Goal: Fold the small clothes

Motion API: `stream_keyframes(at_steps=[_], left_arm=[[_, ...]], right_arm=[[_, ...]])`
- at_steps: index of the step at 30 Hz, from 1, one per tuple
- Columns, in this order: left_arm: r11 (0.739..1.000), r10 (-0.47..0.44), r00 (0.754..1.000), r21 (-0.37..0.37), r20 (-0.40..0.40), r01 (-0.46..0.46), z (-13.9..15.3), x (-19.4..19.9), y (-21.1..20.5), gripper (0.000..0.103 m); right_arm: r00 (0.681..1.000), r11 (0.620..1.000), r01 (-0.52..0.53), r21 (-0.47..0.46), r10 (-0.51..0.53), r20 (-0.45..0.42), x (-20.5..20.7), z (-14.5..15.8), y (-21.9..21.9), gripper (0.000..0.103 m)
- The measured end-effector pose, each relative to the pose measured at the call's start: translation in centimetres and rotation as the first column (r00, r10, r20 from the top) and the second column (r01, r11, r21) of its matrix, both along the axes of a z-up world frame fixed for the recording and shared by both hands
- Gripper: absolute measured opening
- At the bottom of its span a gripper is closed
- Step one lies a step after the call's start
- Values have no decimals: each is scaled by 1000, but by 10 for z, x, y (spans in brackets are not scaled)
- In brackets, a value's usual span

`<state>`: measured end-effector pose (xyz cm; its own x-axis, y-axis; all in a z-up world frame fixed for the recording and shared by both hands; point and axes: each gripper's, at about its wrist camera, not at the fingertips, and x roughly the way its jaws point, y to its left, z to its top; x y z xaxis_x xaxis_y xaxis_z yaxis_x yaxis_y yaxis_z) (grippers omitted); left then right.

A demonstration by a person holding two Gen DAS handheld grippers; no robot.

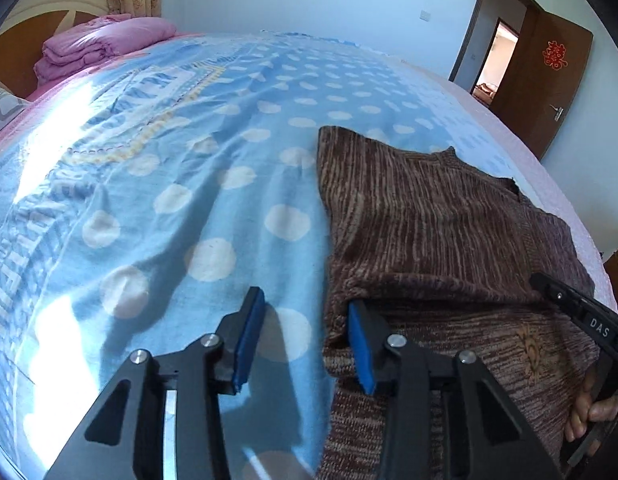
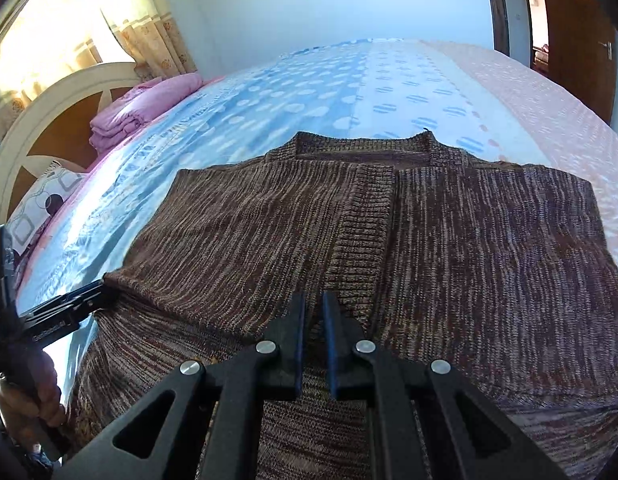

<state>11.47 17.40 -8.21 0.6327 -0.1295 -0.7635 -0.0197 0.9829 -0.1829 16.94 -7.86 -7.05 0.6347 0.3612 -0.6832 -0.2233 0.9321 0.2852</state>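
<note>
- Left gripper [image 1: 307, 340]: blue-padded fingers [image 1: 251, 332] apart, nothing pressed between them. One pad hangs over the bedsheet, the other sits at the left edge of the garment, lower centre of the left wrist view.
- Right gripper [image 2: 313, 342]: fingers [image 2: 299, 344] drawn almost together, only a narrow slit between the pads; knit fabric shows in the slit at lower centre of the right wrist view, but whether it is pinched cannot be told.
- Hands: fingertips of the person's right hand [image 1: 589, 412] at the lower right edge of the left wrist view; left hand [image 2: 41, 392] on its handle at the lower left of the right wrist view.
- Brown knit cardigan [image 2: 389, 240]: spread flat on the bed, collar toward the top of the frame, ribbed front band down the middle; a folded-over flap lies across its near left part.
- Bedsheet [image 1: 189, 200]: blue with pale dots, creased, sunlit at left.
- Pink folded quilt [image 1: 97, 46]: upper left, against the headboard [image 2: 49, 108].
- Patterned pillow [image 2: 45, 204]: left edge, below the quilt.
- Curtain [image 2: 149, 32]: upper left.
- Brown door [image 1: 545, 80]: upper right, standing open.
</note>
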Motion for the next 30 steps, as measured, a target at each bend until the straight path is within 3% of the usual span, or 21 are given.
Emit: stream_keyframes(at_steps=[1, 4, 9, 14, 15, 16, 18, 19, 23, 27, 30], left_arm=[[1000, -14, 1000, -15, 5, 14, 4, -7, 3, 49], [998, -42, 997, -40, 62, 45, 17, -35, 17, 72], [988, -125, 986, -79, 107, 134, 30, -88, 38, 73], [956, -272, 958, -91, 94, 280, 34, -143, 33, 73], [950, -291, 953, -96, 83, 298, 32, -152, 31, 73], [945, -307, 949, -100, 70, 313, 29, -161, 30, 73], [939, -324, 945, -105, 40, 326, 21, -178, 28, 73], [938, -328, 945, -111, 24, 328, 17, -185, 27, 73], [933, -327, 944, -181, -56, 312, -7, -206, 24, 73], [937, -309, 950, -185, -39, 297, -7, -222, 19, 73], [929, -314, 948, -221, -50, 296, -8, -229, 16, 73]], right_arm=[[1000, 1000, 6, -5, -6, -7, -2, 4, -1, 9], [999, 998, 40, 58, -42, 35, -30, 23, -19, 9], [989, 992, 97, 75, -105, 100, -95, 51, -57, 10], [974, 985, 167, 48, -173, 146, -183, 80, -115, 13], [971, 983, 178, 41, -182, 156, -202, 86, -126, 25], [969, 983, 183, 34, -186, 163, -220, 91, -136, 47], [969, 984, 176, 29, -178, 169, -257, 99, -155, 71], [972, 986, 165, 27, -167, 165, -273, 101, -161, 73], [986, 989, 147, -30, -144, 85, -308, 82, -166, 73], [992, 993, 116, 0, -115, -60, -314, 31, -148, 71], [992, 999, 48, -2, -48, -121, -315, 4, -119, 70]])
